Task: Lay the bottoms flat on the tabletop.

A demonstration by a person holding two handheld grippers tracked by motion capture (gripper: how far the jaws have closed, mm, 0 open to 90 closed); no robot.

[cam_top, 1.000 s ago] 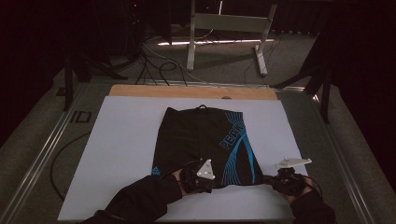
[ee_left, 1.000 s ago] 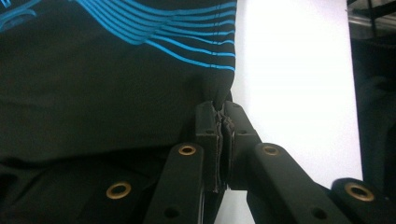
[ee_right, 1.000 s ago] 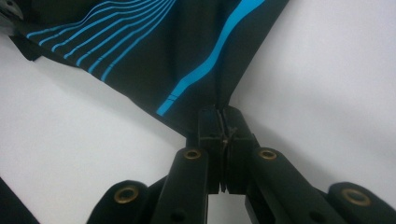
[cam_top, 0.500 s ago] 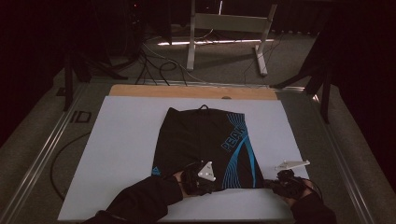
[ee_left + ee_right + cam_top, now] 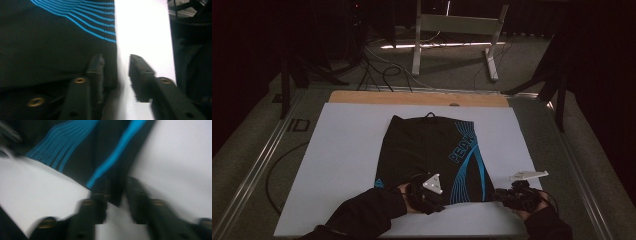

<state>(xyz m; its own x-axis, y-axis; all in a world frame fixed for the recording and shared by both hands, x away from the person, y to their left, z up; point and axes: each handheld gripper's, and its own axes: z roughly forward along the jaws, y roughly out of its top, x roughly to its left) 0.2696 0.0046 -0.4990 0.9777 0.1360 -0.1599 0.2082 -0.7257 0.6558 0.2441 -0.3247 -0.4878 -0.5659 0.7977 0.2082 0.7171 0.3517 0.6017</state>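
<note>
Black shorts (image 5: pixel 434 155) are spread mid-frame; both the left gripper (image 5: pixel 116 65) and right gripper (image 5: pixel 117 188), lower frame, have just been released at the hem.

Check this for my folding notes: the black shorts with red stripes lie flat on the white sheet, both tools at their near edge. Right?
Not quite: the stripes are blue, not red, as the high view shows. The black shorts do lie flat on the white sheet, with the left tool and the right tool at their near edge.
</note>
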